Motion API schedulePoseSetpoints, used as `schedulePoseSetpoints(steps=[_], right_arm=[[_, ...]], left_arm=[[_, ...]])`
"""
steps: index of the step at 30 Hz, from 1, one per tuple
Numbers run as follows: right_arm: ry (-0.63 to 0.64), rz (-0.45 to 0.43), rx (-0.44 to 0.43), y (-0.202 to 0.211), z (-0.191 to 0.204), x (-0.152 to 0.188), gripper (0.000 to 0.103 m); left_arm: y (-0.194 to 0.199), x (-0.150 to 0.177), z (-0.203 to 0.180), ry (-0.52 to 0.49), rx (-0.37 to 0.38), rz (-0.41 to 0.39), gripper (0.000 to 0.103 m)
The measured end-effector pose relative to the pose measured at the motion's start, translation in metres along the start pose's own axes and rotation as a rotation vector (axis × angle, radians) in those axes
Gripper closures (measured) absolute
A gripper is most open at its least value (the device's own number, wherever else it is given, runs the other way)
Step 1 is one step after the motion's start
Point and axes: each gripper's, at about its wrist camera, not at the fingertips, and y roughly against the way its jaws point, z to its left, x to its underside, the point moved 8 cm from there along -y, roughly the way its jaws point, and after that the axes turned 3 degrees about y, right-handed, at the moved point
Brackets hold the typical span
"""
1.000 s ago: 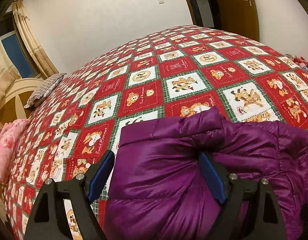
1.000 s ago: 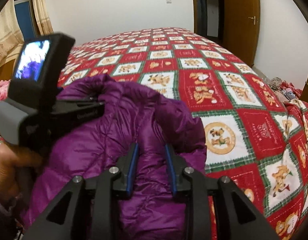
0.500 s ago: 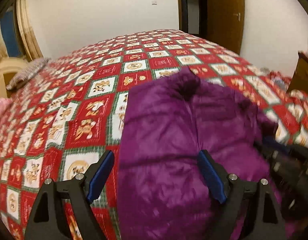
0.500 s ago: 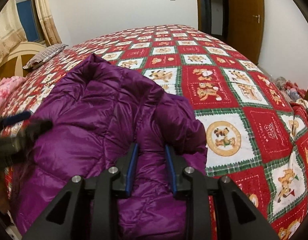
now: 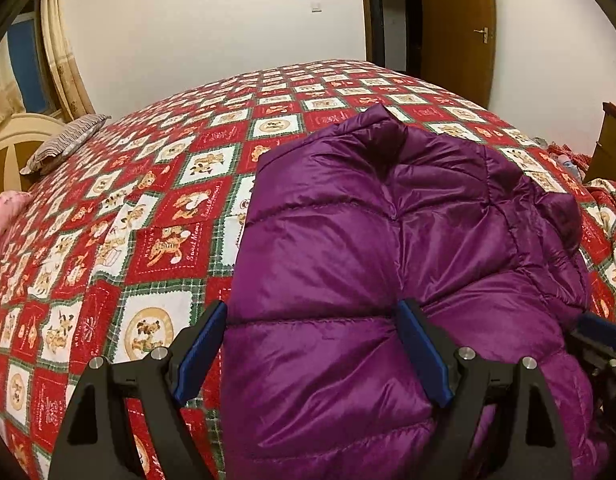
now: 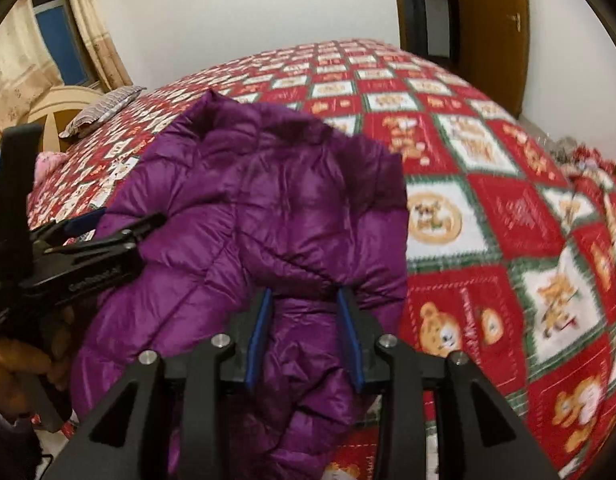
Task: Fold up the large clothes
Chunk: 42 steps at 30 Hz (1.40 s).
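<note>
Now: red-and-white bear-print patchwork quilt (image 5: 179,184) covers bed. Purple quilted puffer jacket (image 5: 348,248) lies on it at near edge. Your left gripper (image 5: 312,344) spread wide over jacket, not pinching. Your right gripper (image 6: 303,332) opening, jacket fold between pads.

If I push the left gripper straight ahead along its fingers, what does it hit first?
Most likely the purple down jacket: the padding already bulges between the wide-set fingers of the left gripper, with the bedspread under it.
</note>
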Motion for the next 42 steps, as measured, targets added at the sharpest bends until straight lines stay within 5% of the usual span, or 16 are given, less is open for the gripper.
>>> schedulePoseSetpoints(steps=[13,16,21,26,30,33,38,42], right_arm=[[0.0,0.019,-0.008,-0.01,-0.002,0.006,0.065],[-0.033,0.033,-0.04,-0.003,-0.006,0.004,0.061],[-0.162,-0.084,-0.131,0.036,-0.025,0.001,0.006],[-0.258,-0.143,-0.205,0.059,-0.048,-0.001,0.0],[-0.312,-0.131,-0.255,0.049,-0.052,-0.007,0.0],[-0.312,-0.112,-0.288,0.034,-0.047,-0.013,0.0],[-0.264,-0.069,-0.265,0.004,-0.041,-0.013,0.0],[-0.216,-0.028,-0.271,-0.019,-0.026,-0.007,0.0]], left_arm=[[0.004,0.0,0.0,-0.011,-0.032,-0.012,0.017],[0.013,0.003,0.004,0.01,0.007,0.009,0.017],[0.042,0.013,0.035,0.151,0.143,0.032,0.017],[0.056,0.004,0.083,0.374,0.268,-0.009,0.014],[0.032,-0.004,0.096,0.541,0.395,0.064,0.012],[0.012,-0.005,0.08,0.541,0.44,0.124,0.012],[-0.01,0.003,0.042,0.382,0.418,0.165,0.012],[-0.015,0.009,0.038,0.403,0.469,0.153,0.012]])
